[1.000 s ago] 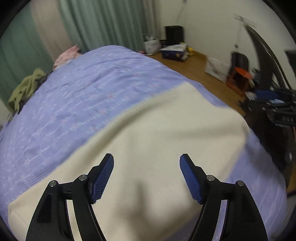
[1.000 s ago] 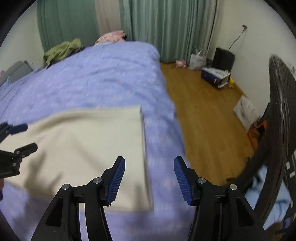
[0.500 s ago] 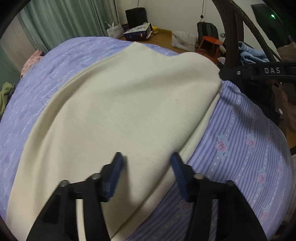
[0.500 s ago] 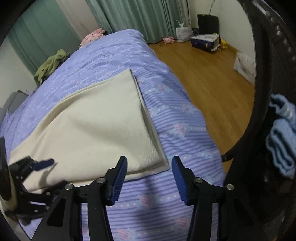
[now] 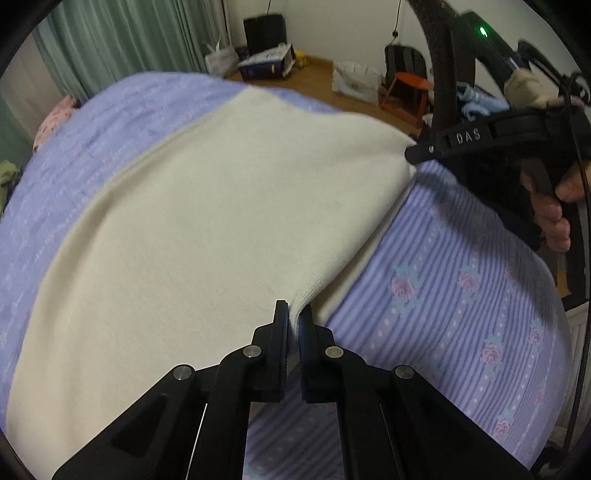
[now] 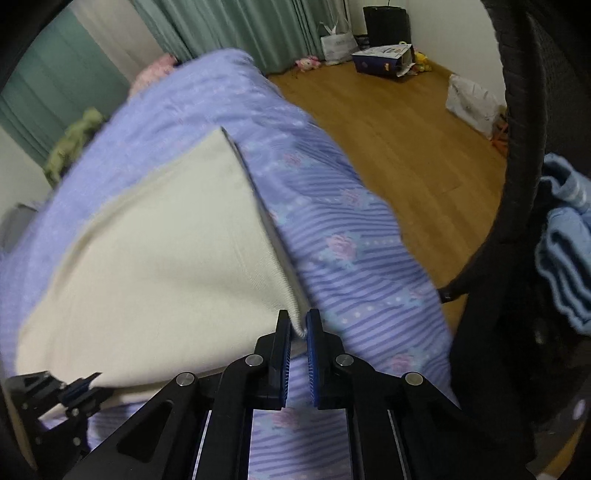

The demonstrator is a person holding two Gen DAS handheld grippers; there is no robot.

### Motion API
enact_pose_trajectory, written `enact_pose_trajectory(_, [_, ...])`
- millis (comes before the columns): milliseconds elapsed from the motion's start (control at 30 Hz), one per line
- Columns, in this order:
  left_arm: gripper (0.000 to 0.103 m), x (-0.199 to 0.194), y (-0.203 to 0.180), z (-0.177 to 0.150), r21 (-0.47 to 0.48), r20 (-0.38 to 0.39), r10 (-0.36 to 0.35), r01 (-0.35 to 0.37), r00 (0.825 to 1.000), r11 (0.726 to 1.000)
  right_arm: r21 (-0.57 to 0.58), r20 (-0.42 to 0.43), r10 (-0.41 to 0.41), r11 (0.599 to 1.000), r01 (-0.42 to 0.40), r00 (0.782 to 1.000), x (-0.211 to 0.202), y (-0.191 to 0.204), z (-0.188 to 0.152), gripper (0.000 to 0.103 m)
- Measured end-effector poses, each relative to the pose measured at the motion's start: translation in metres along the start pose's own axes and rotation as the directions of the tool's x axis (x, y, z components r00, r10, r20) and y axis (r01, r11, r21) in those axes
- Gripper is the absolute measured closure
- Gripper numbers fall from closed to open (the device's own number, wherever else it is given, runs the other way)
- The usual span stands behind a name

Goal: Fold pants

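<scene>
Where the cream-coloured pants [image 5: 207, 221] lie spread across a bed covered in a lilac striped bedspread with pink roses [image 5: 461, 295], two black hand-held grippers have hold of the near edge of the fabric. The left gripper [image 5: 293, 321] has its blue-padded fingers pressed nearly together, with a fold of the cream cloth pinched between them at the near hem. The right gripper [image 6: 299, 326] is likewise clenched, gripping the near right corner of the pants, where a ribbed hem shows. From the left camera, the right gripper appears at the far right edge of the fabric, its black arm marked "DAS", with the person's right hand [image 5: 554, 206] wrapped around its handle. The pants are folded flat, one layer over another, and the cloth rises slightly at both pinched points. Beyond the bed are a wooden floor [image 6: 399, 140], green curtains [image 6: 258, 29] and a blue garment [image 6: 565, 240] draped at the right.
</scene>
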State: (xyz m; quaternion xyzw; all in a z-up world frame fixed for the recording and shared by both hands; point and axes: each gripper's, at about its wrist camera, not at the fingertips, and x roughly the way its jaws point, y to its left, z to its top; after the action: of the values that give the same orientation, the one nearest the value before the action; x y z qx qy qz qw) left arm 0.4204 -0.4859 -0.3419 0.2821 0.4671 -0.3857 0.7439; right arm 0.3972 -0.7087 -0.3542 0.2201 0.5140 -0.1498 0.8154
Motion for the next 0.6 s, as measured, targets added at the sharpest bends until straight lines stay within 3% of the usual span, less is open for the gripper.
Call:
enact_pose_trajectory(100, [0.086,0.006,-0.003,-0.001,-0.023,-0.037,-0.002,0.001,0.999,1.0,-0.024,-0.037,-0.05,0.999,0.049,0.998,0.008,0.003,0.002,0.091])
enact_pose_trajectory(133, [0.072,0.007,-0.002,-0.001,-0.049,-0.051,-0.019,0.017,0.999,0.999,-0.037,-0.032,-0.073,0.997,0.071,0.997,0.006,0.003,0.003,0.088])
enact_pose_trajectory(167, [0.06,0.003,-0.002,-0.001,-0.079,-0.06,-0.049,0.044,0.997,0.996,-0.053,-0.024,-0.122,0.991,0.121,0.992,0.0,0.006,0.004,0.075])
enact_pose_trajectory(200, [0.056,-0.004,-0.003,-0.003,-0.102,-0.051,-0.056,0.05,0.997,0.994,-0.058,-0.017,-0.158,0.986,0.157,0.987,-0.008,0.007,0.005,0.059])
enact_pose_trajectory(267, [0.052,-0.028,-0.007,-0.005,-0.151,-0.007,-0.069,0.067,0.998,0.986,-0.066,0.04,-0.16,0.985,0.162,0.986,-0.036,0.012,0.0,0.049])
enact_pose_trajectory(467, [0.041,-0.125,-0.01,-0.022,-0.282,0.138,0.0,0.039,0.99,0.959,-0.183,0.15,-0.12,0.972,0.147,0.981,-0.126,0.04,-0.024,0.043])
enact_pose_trajectory(600, [0.034,-0.197,-0.002,-0.05,-0.419,0.202,0.076,0.016,0.976,0.908,-0.253,0.186,-0.05,0.963,0.097,0.981,-0.178,0.063,-0.044,0.036])
